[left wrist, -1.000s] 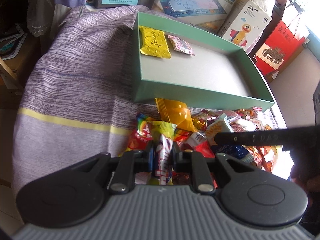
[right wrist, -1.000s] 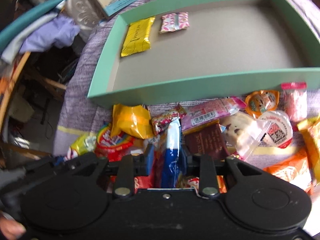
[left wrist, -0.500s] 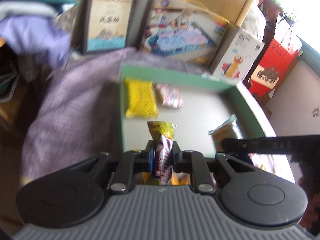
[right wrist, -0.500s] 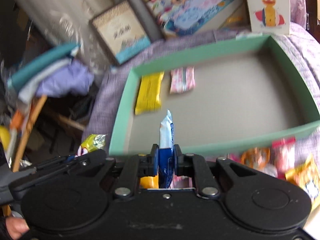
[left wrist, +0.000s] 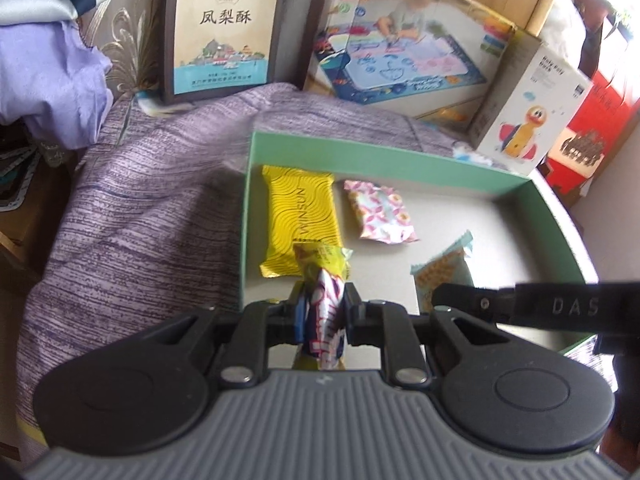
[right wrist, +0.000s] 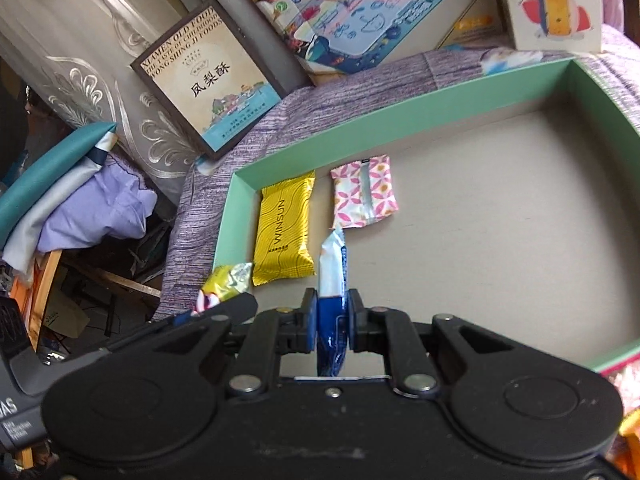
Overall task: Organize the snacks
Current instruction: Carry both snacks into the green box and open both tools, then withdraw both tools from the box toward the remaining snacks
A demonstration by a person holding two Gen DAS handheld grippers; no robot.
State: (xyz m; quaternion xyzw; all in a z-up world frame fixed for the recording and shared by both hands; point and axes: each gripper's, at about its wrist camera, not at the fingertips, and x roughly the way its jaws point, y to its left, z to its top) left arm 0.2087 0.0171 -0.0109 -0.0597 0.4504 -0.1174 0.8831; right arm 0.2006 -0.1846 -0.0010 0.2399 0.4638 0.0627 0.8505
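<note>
My left gripper [left wrist: 324, 304] holds a yellow-and-white snack packet [left wrist: 324, 272] upright over the near left corner of the green tray [left wrist: 360, 152]; its jaws are opening with the packet still between the pads. A yellow packet [left wrist: 300, 216] and a pink patterned packet [left wrist: 380, 212] lie in the tray's far left corner. My right gripper [right wrist: 332, 308] is shut on a blue-and-white packet [right wrist: 332, 264], hovering over the tray floor just in front of the yellow packet [right wrist: 284, 228] and the pink packet [right wrist: 364, 196]. The left gripper's packet [right wrist: 226, 278] shows beside it, at the tray's left wall.
The tray sits on a purple striped cloth [left wrist: 140, 220]. Behind it lean a pineapple-cake box [left wrist: 224, 28], a drawing-mat box [left wrist: 400, 52] and a duck toy box [left wrist: 528, 120]. Folded clothes [left wrist: 48, 80] lie at the left. Loose snacks [right wrist: 628, 380] peek past the tray's near wall.
Both grippers have lifted their packets off the snack pile and carried them forward over the tray's near wall, to just short of the two packets inside it.
</note>
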